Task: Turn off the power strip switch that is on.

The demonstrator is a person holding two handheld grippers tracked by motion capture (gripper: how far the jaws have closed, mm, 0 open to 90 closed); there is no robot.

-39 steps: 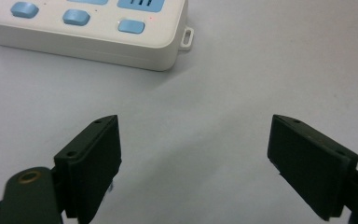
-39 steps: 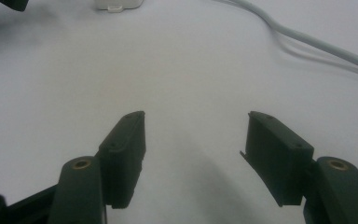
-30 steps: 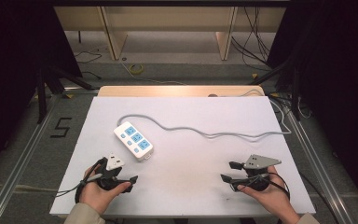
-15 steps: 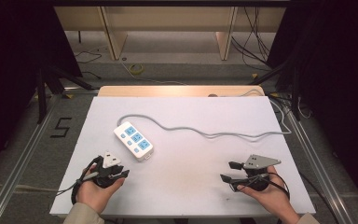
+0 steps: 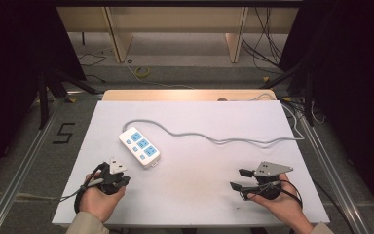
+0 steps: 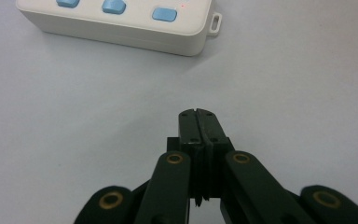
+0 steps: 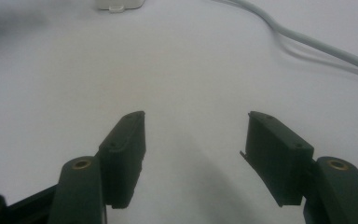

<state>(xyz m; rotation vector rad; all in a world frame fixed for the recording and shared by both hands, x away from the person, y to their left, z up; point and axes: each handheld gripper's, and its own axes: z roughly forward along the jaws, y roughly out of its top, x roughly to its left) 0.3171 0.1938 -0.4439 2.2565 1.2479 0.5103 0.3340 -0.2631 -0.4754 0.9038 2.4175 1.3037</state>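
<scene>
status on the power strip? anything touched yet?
Done: nothing visible; the power strip lies untouched on the table, its cord trailing away. In hand: the left gripper has just been closing and is shut on nothing, just short of the strip; the right gripper is open, apart. Left: all handling of the strip.

Bare white table lies open between the left gripper and the right gripper. Just ahead of the left one sits the power strip; its grey cable snakes across well ahead of the right one.
</scene>
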